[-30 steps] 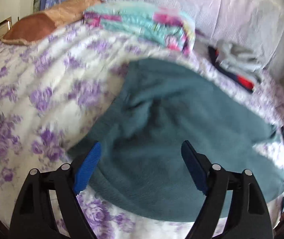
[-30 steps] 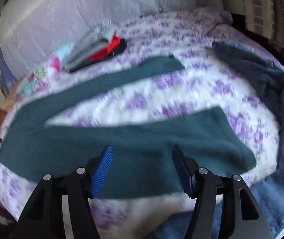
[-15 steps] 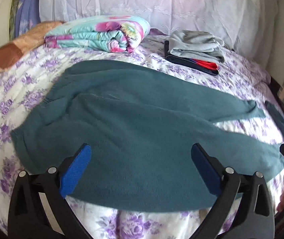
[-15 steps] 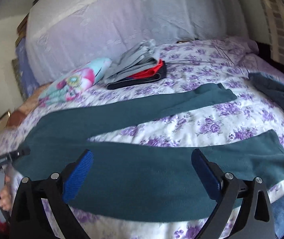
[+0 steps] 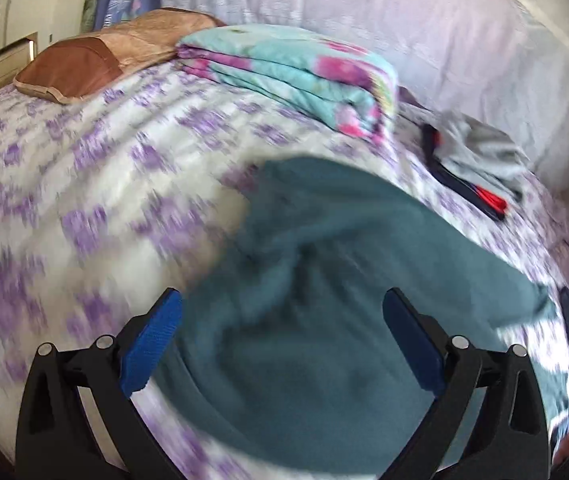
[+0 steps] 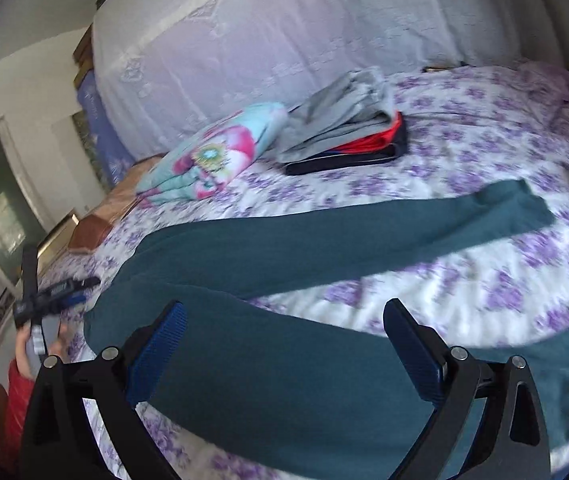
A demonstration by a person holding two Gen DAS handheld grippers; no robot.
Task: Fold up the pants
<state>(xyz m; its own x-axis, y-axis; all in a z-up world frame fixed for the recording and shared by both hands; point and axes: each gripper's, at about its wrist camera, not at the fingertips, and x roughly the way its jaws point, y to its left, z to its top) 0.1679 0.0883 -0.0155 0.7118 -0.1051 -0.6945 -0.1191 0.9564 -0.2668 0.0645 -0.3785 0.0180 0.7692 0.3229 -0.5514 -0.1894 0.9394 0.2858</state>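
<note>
Both claws are wide open and holding nothing, but since half a second ago the left claw [image 5: 282, 344] swings down at the waist end while the right claw [image 6: 284, 350] hovers over the near leg, pants [image 6: 324, 248] flat on the bed [image 6: 484, 152], legs apart, so folding hasn't begun.

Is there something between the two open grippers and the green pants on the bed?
Nothing visible is. The teal pants lie spread on the floral bedsheet, directly under the open left gripper and right gripper. The folded clothes sit farther back.
</note>
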